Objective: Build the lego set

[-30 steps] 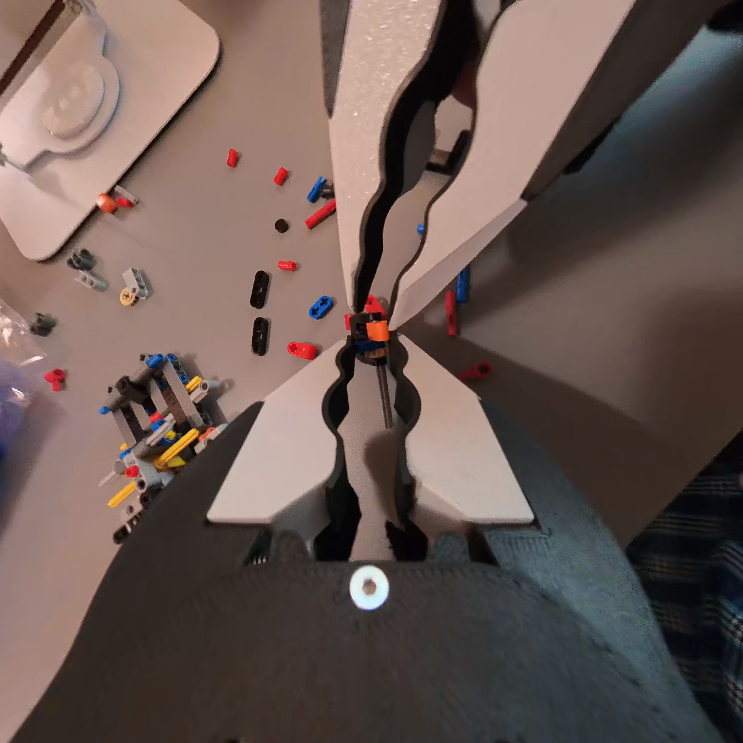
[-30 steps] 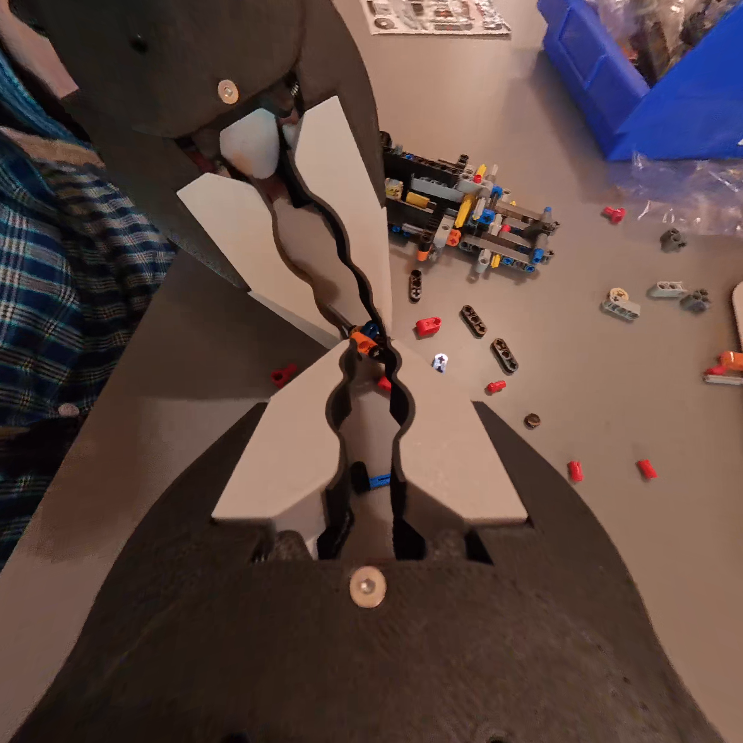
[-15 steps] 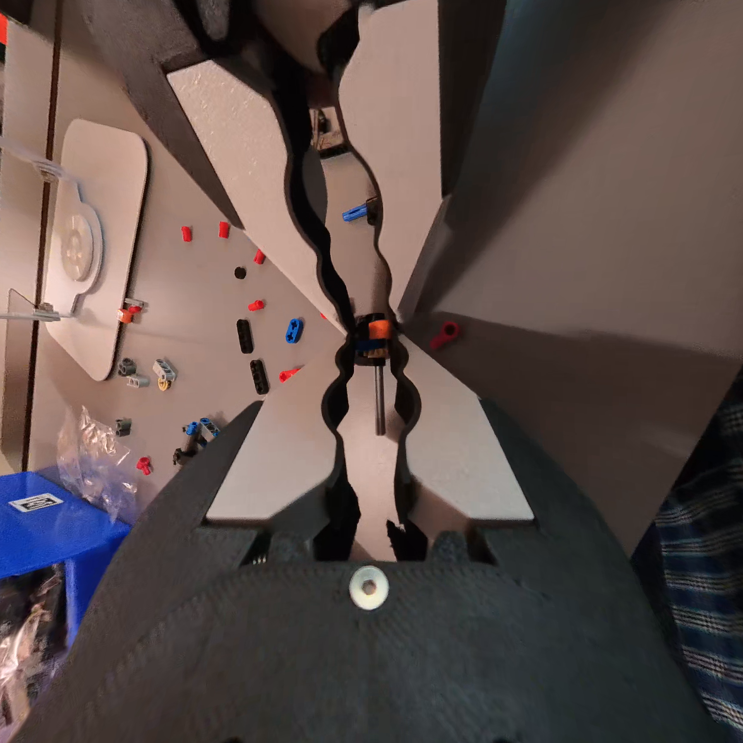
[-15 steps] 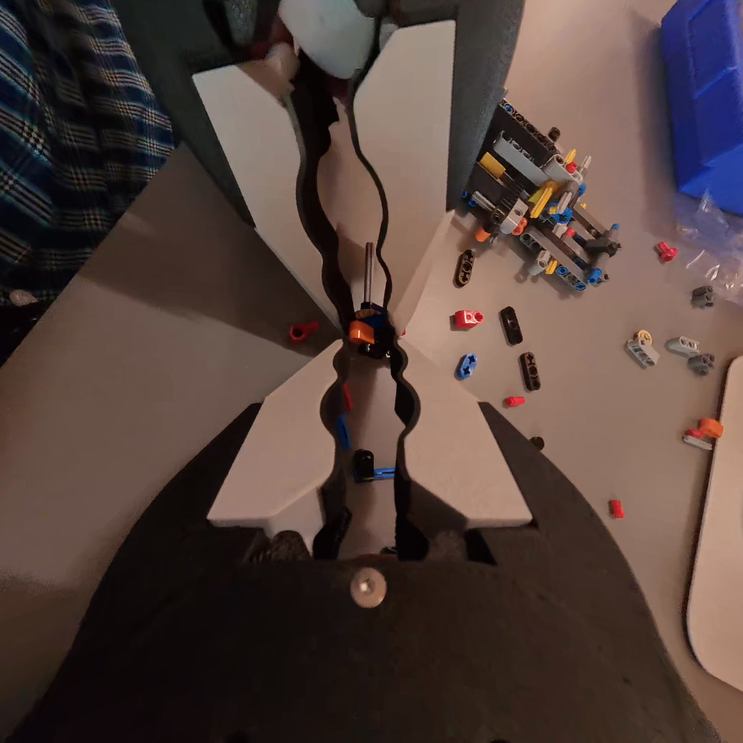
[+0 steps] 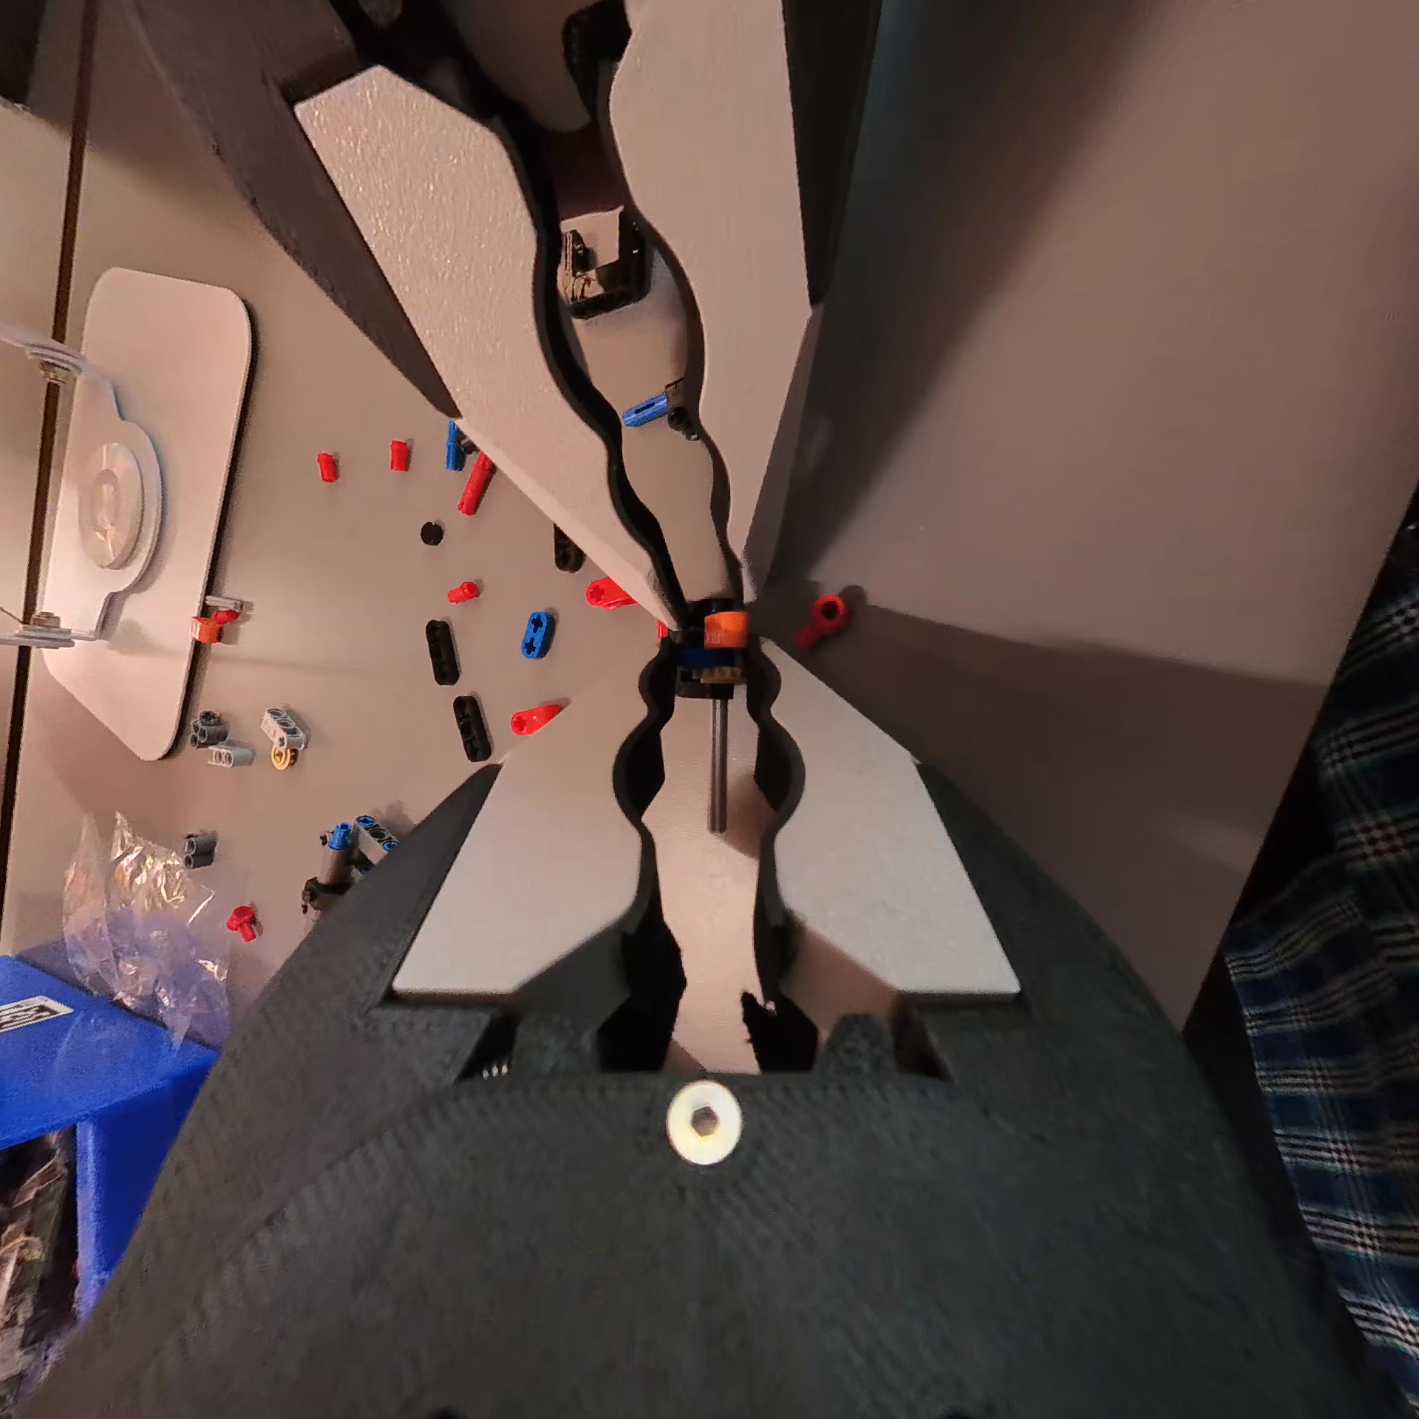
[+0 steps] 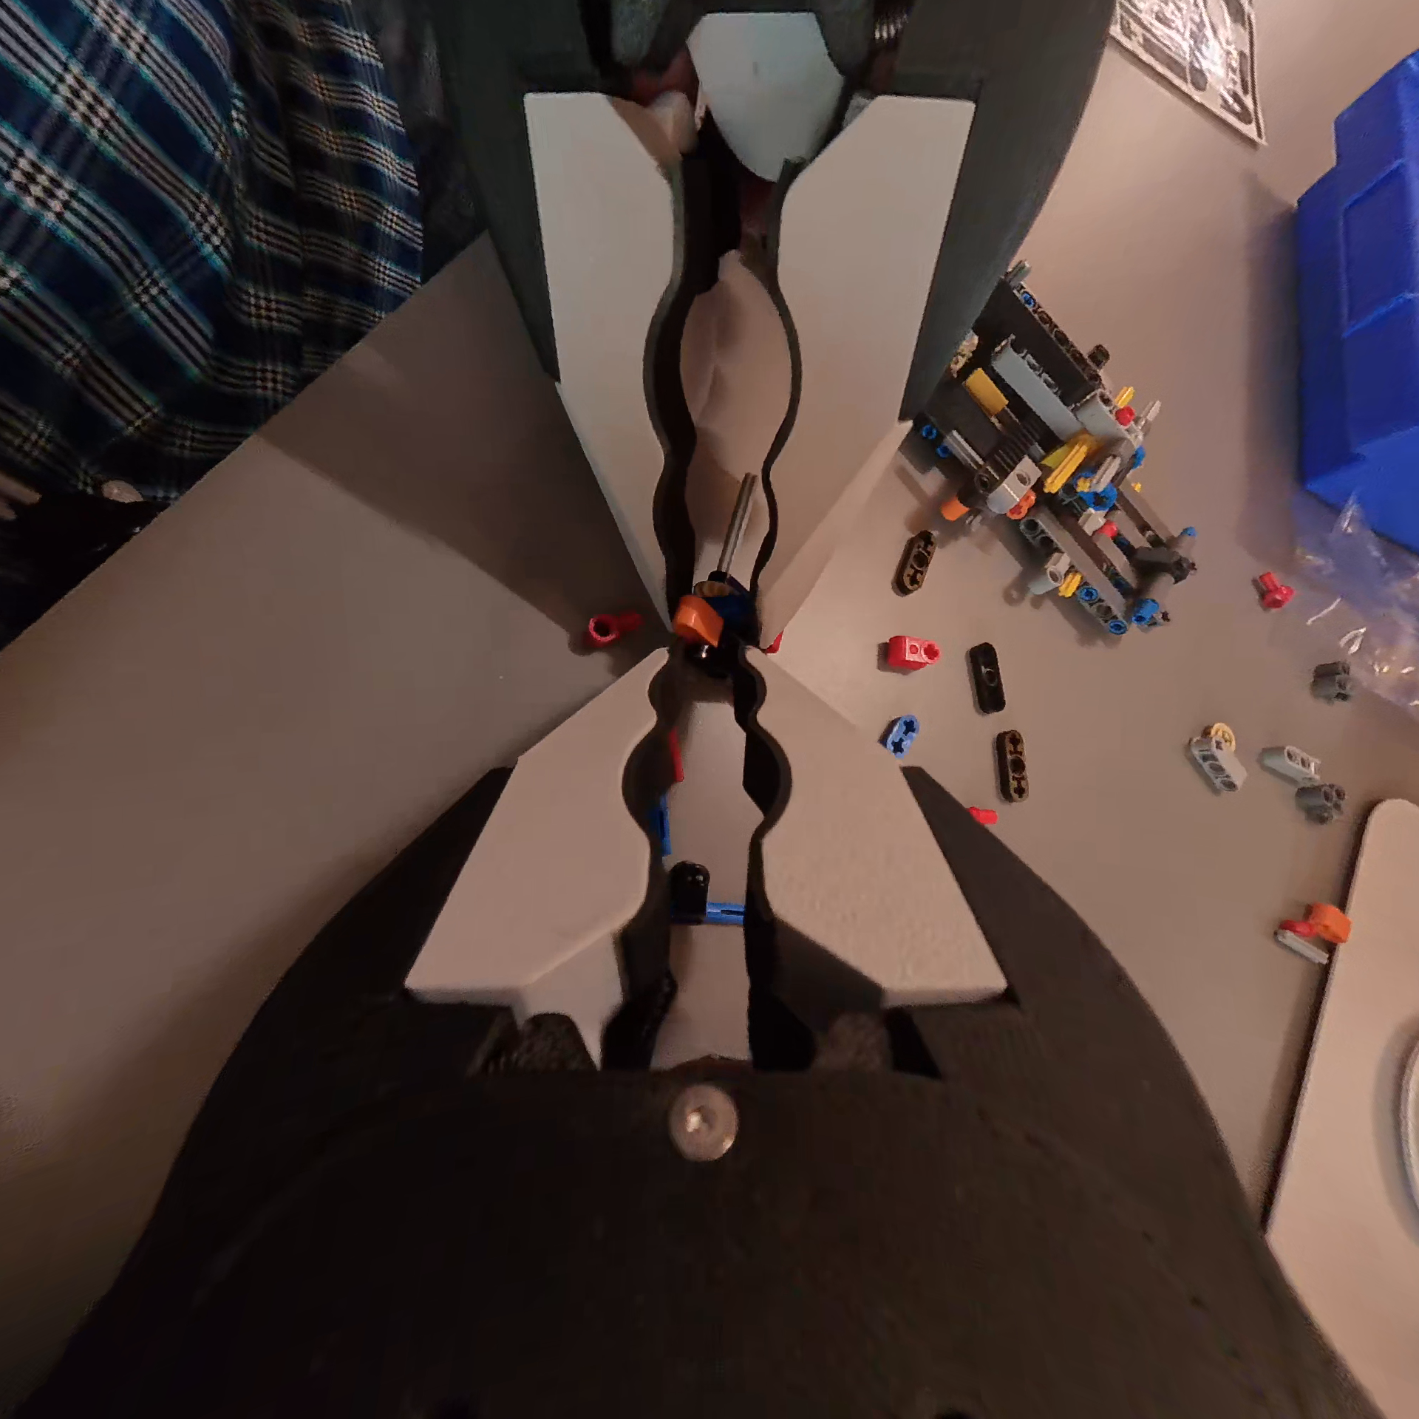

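Observation:
A small lego sub-assembly [image 5: 712, 645], made of orange, blue, black and tan pieces on a thin grey axle [image 5: 718, 775], is held above the table between two grippers that meet tip to tip. My left gripper [image 5: 710, 664] is shut on its axle end, and the axle runs back between the fingers. My right gripper [image 6: 710, 660] is shut on the black end of the sub-assembly [image 6: 702, 622]. In the right wrist view the left gripper [image 6: 714, 591] comes straight down from the top. The partly built chassis [image 6: 1060, 476] lies on the table to the right.
Loose red, blue, black and grey pieces [image 6: 987, 676] are scattered on the grey table [image 6: 307, 768]. A blue bin [image 6: 1367, 307] and a plastic bag [image 5: 138, 906] are nearby, with an instruction sheet [image 6: 1198, 61] at the back. A pale board [image 5: 153, 499] lies at one side. A person's plaid sleeve [image 6: 153, 230] is close by. Only a small space, under 4 cm, lies between the two pairs of fingers.
Both grippers have turned together and now face each other in a straight line. The sub-assembly has stayed gripped between them, and the table behind has swung round in both views.

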Motion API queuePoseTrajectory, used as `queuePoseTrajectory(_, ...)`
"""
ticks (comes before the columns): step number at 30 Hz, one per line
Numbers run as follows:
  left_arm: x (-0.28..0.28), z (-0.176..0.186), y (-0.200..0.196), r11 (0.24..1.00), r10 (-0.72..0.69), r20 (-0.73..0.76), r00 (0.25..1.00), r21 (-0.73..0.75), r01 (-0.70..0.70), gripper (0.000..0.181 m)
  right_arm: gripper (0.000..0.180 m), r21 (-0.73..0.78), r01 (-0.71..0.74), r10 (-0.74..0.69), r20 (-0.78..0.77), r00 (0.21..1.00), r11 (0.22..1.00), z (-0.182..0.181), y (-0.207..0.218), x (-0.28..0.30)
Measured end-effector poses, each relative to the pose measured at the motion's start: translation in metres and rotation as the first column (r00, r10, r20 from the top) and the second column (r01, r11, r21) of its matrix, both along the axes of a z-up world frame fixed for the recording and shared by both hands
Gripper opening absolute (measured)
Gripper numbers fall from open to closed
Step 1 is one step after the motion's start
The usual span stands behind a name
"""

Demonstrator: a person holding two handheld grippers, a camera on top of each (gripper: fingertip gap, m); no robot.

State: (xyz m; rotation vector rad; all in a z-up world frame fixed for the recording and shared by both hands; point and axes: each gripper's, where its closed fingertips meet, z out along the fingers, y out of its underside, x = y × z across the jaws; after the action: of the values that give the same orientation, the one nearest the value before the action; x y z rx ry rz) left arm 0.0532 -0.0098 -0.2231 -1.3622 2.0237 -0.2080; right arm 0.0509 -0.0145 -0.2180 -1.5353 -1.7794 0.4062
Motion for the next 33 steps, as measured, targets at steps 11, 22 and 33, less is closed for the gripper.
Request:
queuePoseTrajectory(11,-0.002,-0.003,-0.001,1.000,-0.020,-0.027,0.999,0.007,0.020,0.018,0.006,0.047,-0.105,0.100,0.107,0.989,0.993,-0.003,-0.004,-0.002)
queuePoseTrajectory(22,-0.005,-0.004,-0.005,1.000,-0.001,-0.049,0.999,-0.015,0.001,0.020,0.005,0.037,-0.112,0.103,0.191,0.976,0.993,-0.007,-0.006,-0.002)
queuePoseTrajectory(33,-0.011,-0.003,-0.005,1.000,-0.026,-0.078,0.997,0.015,0.028,0.014,0.000,0.055,-0.187,0.169,0.242,0.955,0.981,-0.010,-0.007,-0.003)
